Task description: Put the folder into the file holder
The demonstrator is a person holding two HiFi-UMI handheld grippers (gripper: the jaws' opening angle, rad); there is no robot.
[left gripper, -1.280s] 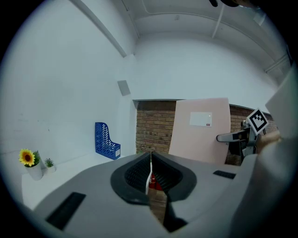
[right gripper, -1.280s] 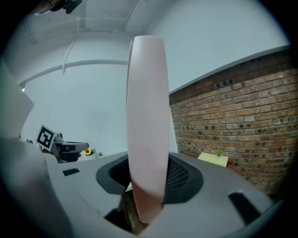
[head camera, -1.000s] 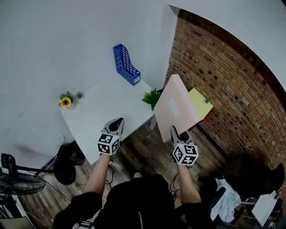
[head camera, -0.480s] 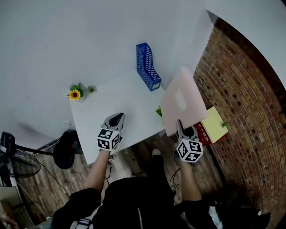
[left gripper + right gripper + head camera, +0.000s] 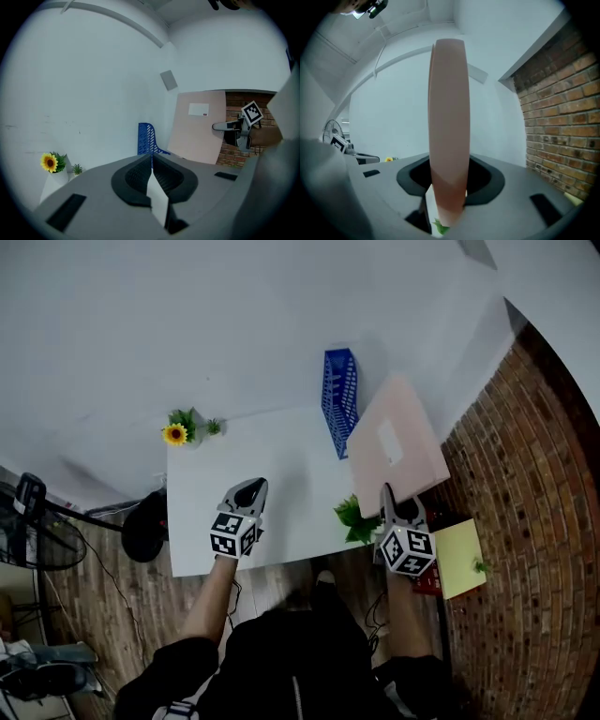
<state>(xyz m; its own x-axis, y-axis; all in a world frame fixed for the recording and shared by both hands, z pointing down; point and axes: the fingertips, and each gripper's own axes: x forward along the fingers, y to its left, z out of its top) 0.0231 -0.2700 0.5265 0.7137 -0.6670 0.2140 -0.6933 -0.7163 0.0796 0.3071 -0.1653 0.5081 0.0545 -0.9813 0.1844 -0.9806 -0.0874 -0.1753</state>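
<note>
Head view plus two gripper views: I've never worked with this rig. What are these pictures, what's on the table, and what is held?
No robot here: a person holds a two-jaw gripper in each hand. The head view looks down from a camera on their head; each gripper view looks along that gripper's own jaws. On the white table stand a blue file holder and a sunflower pot, with a green plant at the near right edge. The right gripper is clamped on the lower edge of a pink folder, held upright to the right of the file holder, not in it. The left gripper holds nothing; its jaws are together above the table.
</note>
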